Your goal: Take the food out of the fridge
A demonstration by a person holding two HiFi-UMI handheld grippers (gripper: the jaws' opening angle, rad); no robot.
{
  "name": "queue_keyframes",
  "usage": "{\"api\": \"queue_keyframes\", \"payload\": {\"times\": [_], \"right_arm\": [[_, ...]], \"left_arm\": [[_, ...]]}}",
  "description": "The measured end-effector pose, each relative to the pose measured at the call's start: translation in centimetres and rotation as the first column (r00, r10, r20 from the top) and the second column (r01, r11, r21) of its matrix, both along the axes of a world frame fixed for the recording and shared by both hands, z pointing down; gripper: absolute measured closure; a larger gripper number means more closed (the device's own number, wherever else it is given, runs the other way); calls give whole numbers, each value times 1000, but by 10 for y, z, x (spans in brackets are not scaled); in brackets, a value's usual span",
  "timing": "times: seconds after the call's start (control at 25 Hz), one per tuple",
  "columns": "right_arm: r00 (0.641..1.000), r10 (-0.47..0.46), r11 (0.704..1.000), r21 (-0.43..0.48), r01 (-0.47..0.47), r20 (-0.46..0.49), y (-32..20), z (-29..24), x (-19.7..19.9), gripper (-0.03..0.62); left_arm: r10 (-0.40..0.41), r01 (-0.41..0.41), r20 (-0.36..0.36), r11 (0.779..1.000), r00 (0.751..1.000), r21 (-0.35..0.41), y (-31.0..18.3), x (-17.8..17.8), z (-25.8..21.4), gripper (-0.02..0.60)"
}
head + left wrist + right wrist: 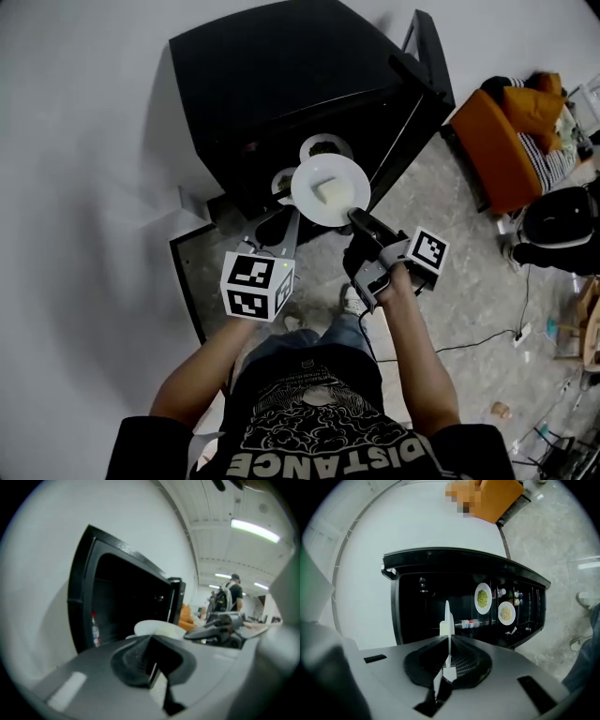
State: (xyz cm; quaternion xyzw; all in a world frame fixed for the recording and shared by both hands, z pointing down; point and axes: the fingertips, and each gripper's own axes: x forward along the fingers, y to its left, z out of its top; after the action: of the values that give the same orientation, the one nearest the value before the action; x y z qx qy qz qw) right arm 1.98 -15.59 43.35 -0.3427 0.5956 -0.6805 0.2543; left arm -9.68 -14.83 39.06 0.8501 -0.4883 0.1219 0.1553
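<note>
The black fridge [281,84] stands open in front of me. My right gripper [354,217] is shut on the near rim of a white plate [319,173] that carries a pale block of food [328,190], held just outside the fridge opening. In the right gripper view the plate [447,618] shows edge-on between the pads of that gripper [448,641]. Two more plates of food [483,598] [506,612] and a bottle [471,623] remain on the shelves. The left gripper [281,234] is below the plate, jaws together and empty [152,641].
The fridge door [427,66] swings open to the right. An orange seat [497,141] and a black bag [562,225] sit on the floor at the right, with a cable [487,342] nearby. A person with a backpack [229,597] stands far off.
</note>
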Motion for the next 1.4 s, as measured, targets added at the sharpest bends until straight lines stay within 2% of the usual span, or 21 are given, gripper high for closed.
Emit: {"api": "queue_keyframes", "payload": {"times": [0.32,0.88,1.0,1.24,1.4], "right_arm": [[1000,20,999,30,-19,-16,22,-58,47,582],[998,-56,991,123,59,-26,19,-162,89,581],[997,-76,989,128,78,-20,0,-180,90,581],[993,-116,984,129,120,-33,-73,-198,72,581],[989,-143,980,135,147,-33,-87,-200,63,580]], "left_arm": [[56,-55,-22,998,998,44,-3,30,-27,580],[55,-51,-71,997,996,61,-18,79,-50,580],[49,-44,-84,997,995,63,-34,84,-55,580],[27,-21,-111,998,993,56,-83,79,-54,580],[-8,14,-107,998,994,61,-70,75,-55,580]]}}
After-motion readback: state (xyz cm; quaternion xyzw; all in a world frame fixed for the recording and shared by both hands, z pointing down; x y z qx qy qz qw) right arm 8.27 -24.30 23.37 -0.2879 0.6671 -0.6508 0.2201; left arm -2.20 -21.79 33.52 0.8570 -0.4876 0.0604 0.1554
